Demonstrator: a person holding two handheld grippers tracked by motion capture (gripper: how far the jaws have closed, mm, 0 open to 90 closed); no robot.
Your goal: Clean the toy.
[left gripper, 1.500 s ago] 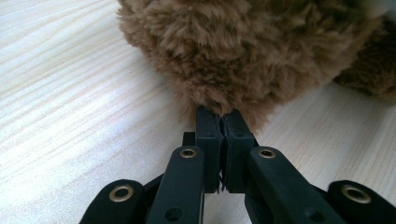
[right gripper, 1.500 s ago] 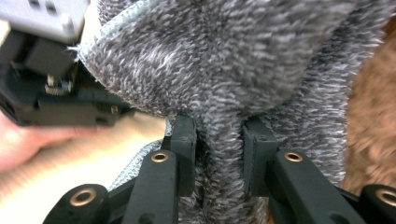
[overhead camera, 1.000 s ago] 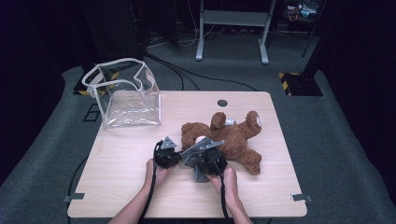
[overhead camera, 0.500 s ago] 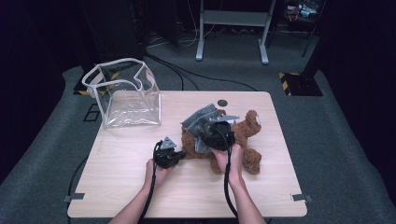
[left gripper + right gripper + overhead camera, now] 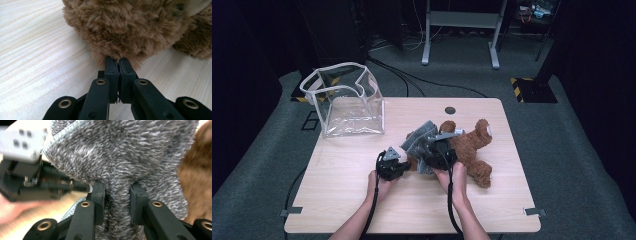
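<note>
A brown teddy bear [image 5: 472,147] lies on the wooden table [image 5: 362,200], right of centre. My left gripper [image 5: 403,161] rests low at the bear's near-left end. In the left gripper view its jaws [image 5: 118,63] are shut together, their tips pinching the bear's fur [image 5: 130,27]. My right gripper [image 5: 429,150] is held above the bear's left side, shut on a grey fleecy cloth [image 5: 419,134]. The right gripper view shows the grey cloth [image 5: 120,157] bunched between the pads [image 5: 117,195], with brown fur [image 5: 197,170] at the right edge.
A clear plastic bag [image 5: 346,102] with a white rim stands open at the table's back left. A dark round hole [image 5: 450,110] sits near the far edge. The other hand and its gripper [image 5: 25,172] appear blurred on the left of the right gripper view.
My right gripper has risen and moved toward the far side, lifting the grey cloth off the table beside the bear. The left gripper has stayed put.
</note>
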